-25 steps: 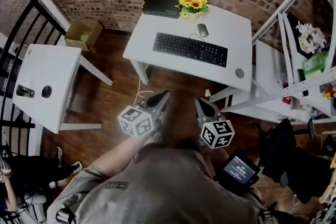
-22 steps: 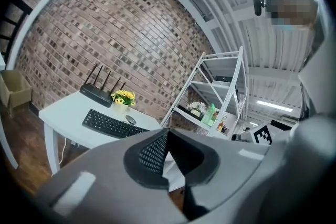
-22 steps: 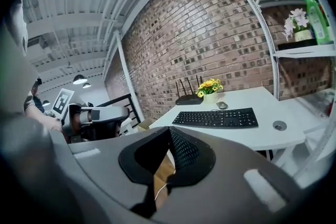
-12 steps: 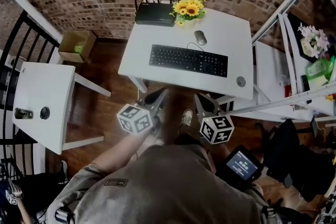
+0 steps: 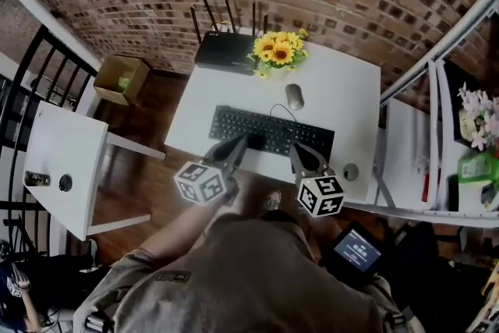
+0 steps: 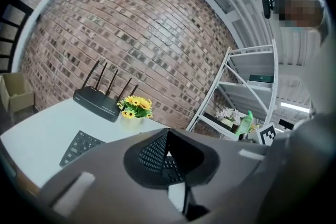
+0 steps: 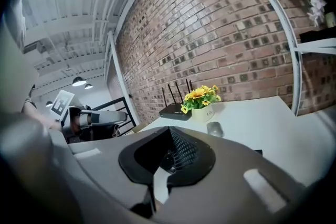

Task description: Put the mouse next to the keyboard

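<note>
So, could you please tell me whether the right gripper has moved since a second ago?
Yes: the right gripper went forward, from short of the desk's front edge to over the keyboard's near edge.

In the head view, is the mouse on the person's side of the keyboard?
No, the mouse lies beyond the keyboard, near the sunflowers.

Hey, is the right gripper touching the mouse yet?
Apart. The head view shows the right gripper over the keyboard's near edge, while the mouse sits beyond its far edge, on the white table.
</note>
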